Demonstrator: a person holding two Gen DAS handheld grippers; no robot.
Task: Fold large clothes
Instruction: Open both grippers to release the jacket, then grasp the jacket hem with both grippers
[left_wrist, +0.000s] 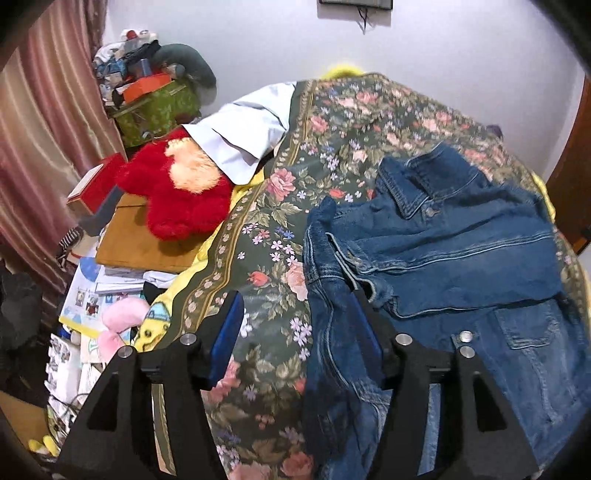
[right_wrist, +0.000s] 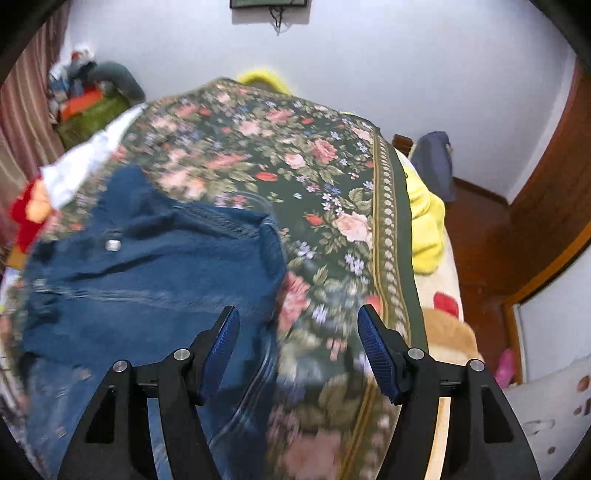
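Lying rumpled on the floral bedspread (left_wrist: 280, 206), stiff blue denim jacket (left_wrist: 461, 251), both grippers (left_wrist: 301, 325) (right_wrist: 297, 339) wide, empty.

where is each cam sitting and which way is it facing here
Left wrist: on the left gripper, above the denim jacket edge, facing along the bed toward the red plush toy and wall; only its open black fingers show.
Right wrist: on the right gripper, above the jacket's opposite edge, facing the floral bedspread and wooden door; only its open fingers show.
Shared: jacket, bedspread, plush toy.
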